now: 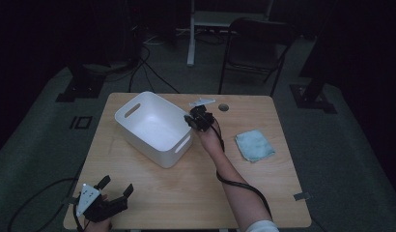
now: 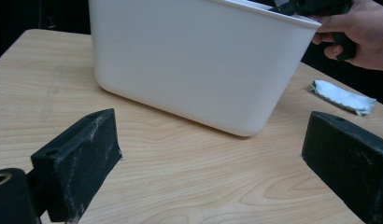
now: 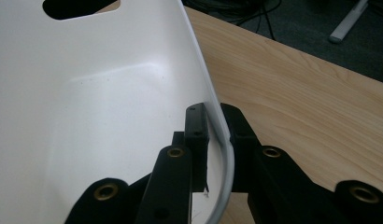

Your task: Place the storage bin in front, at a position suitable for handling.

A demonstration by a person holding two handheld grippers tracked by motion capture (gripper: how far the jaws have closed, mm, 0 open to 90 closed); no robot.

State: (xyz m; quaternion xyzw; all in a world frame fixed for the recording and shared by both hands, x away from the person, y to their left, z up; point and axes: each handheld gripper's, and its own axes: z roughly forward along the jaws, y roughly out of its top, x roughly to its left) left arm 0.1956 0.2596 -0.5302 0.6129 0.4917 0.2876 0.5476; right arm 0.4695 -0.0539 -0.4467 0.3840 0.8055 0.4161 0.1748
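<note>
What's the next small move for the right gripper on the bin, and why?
Probably a gentle lift or drag of the white bin. The right gripper is clamped on its rim, one jaw inside the wall, one outside. The bin sits flat on the table, and the left gripper is open near the table's near edge, apart from it.

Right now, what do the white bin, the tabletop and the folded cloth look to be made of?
White bin: likely plastic, smooth with a soft sheen, thin moulded wall. Tabletop: pale wood or wood-look laminate, visible grain. Cloth: light blue-green fabric, fuzzy-looking, perhaps microfibre.
</note>
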